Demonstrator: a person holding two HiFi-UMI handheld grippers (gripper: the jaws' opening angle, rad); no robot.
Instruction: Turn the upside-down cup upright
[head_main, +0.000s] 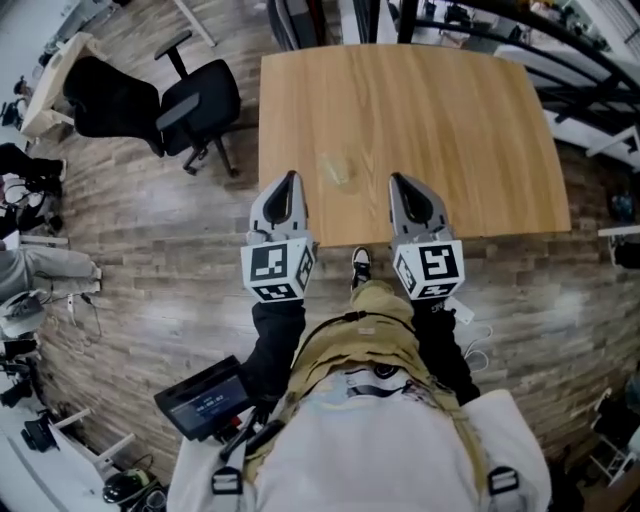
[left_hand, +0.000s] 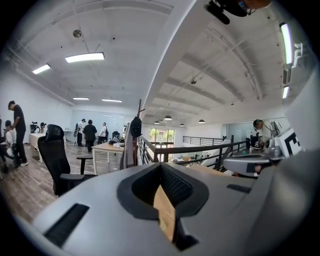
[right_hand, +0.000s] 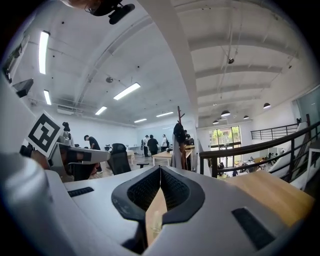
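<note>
A clear plastic cup (head_main: 337, 170) stands on the wooden table (head_main: 450, 130), near the table's front edge; it is too faint to tell which way up it is. Both grippers hover over that edge and point away from me. My left gripper (head_main: 291, 177) is just left of the cup, and my right gripper (head_main: 396, 179) is just right of it. Neither touches the cup. In the left gripper view the left gripper (left_hand: 161, 166) has its jaws closed together with nothing held. The right gripper (right_hand: 160, 168) is shut too, and the cup (right_hand: 155, 223) shows faintly through the slit below the tips.
A black office chair (head_main: 195, 105) stands left of the table on the wood floor. A metal railing (left_hand: 200, 147) and a coat stand (right_hand: 178, 135) lie beyond the table. Several people stand at desks far off. My shoe (head_main: 361, 265) is under the table's front edge.
</note>
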